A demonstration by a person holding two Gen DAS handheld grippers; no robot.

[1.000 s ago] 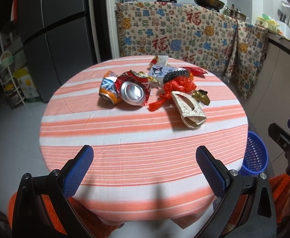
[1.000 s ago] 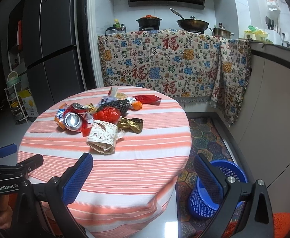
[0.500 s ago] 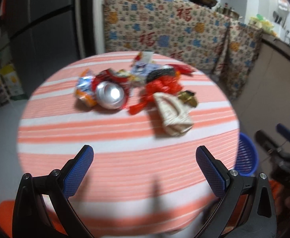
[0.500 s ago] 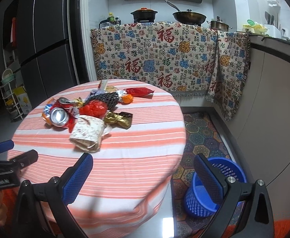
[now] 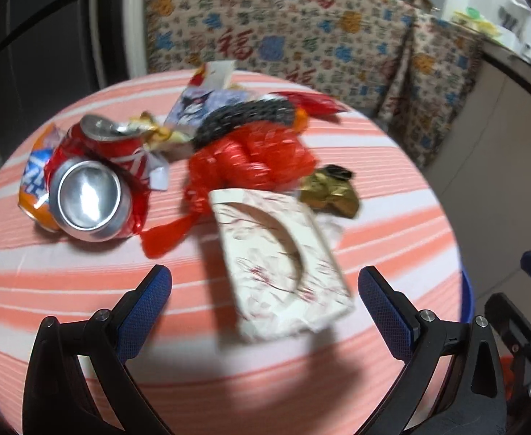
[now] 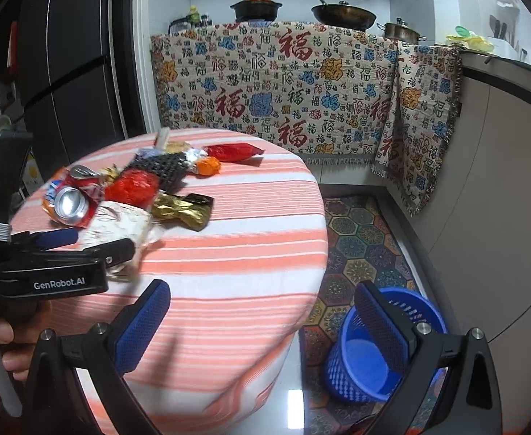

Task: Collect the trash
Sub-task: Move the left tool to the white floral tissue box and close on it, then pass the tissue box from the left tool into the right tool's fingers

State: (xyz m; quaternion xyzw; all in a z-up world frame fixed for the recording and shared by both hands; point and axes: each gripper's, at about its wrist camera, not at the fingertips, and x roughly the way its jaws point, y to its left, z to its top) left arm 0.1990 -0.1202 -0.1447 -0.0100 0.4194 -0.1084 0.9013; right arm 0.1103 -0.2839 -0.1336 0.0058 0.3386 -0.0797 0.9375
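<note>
Both grippers are wide apart; the left gripper [image 5: 264, 302] has moved close over the tissue box [image 5: 282, 268], likely the first trash for the blue basket [image 6: 369, 348].

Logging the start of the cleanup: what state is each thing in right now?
Left tongs: open, empty, near the tissue box.
Right tongs: open, empty.
Tissue box: flattened, lying on the table.
Red can: crushed, on its side.
Blue basket: upright on the floor, looks empty.

Trash heap [image 5: 200, 170] mid-table: crushed cans, red bag, flattened tissue box [image 5: 283, 264], gold wrapper; blue basket [image 6: 381, 348] on floor.
</note>
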